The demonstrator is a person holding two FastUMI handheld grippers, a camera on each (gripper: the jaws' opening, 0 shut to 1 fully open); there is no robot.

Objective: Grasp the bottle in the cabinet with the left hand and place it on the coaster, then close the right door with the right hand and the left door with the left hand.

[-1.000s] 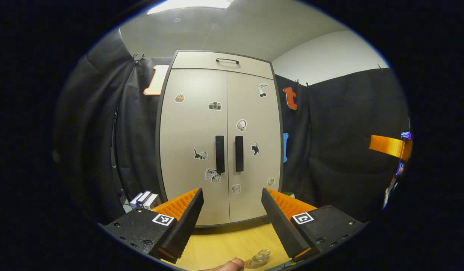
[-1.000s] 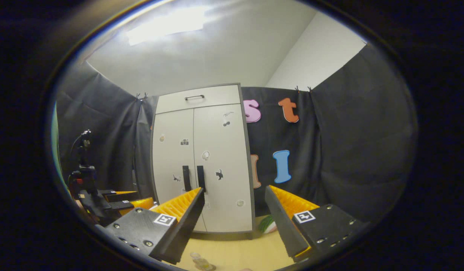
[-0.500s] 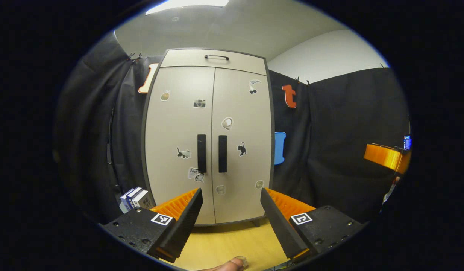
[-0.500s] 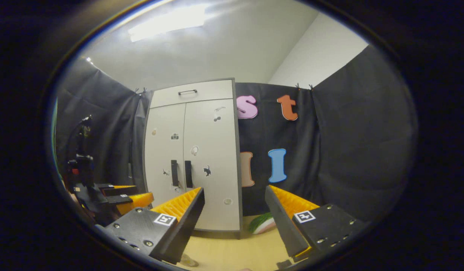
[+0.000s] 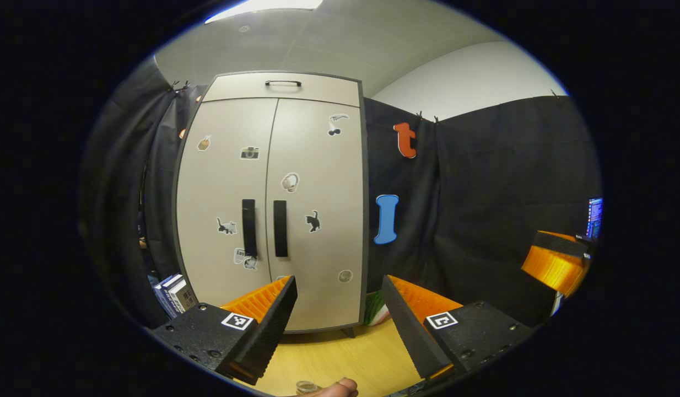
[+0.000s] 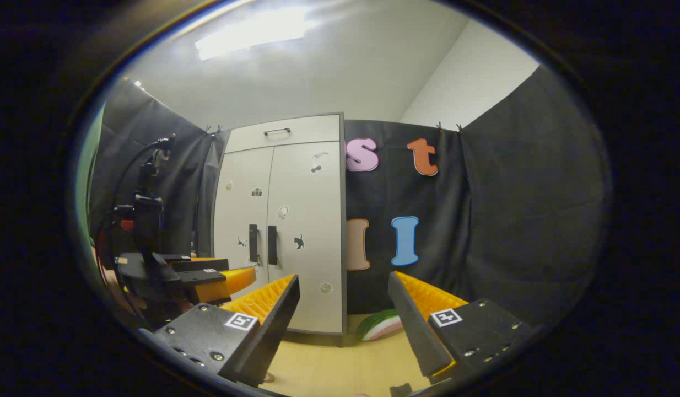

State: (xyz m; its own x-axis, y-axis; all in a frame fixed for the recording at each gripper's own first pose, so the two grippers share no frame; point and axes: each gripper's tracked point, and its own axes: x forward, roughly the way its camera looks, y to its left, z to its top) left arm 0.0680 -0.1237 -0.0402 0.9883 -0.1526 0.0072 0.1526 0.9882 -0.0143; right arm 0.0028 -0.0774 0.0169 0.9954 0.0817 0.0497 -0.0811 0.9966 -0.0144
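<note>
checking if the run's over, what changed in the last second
In both gripper views the cabinet slid leftward, so both hands seem to be swinging right and backing off. Left gripper and right gripper stayed open and empty; both doors stayed closed.

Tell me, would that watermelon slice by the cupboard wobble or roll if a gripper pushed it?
The watermelon slice lies on the wooden table beside the cabinet. Its green rind looks curved, so it would probably rock rather than roll away. It looks like a small toy, so likely light enough to slide. Whether it is hard or squashy cannot be told.
</note>
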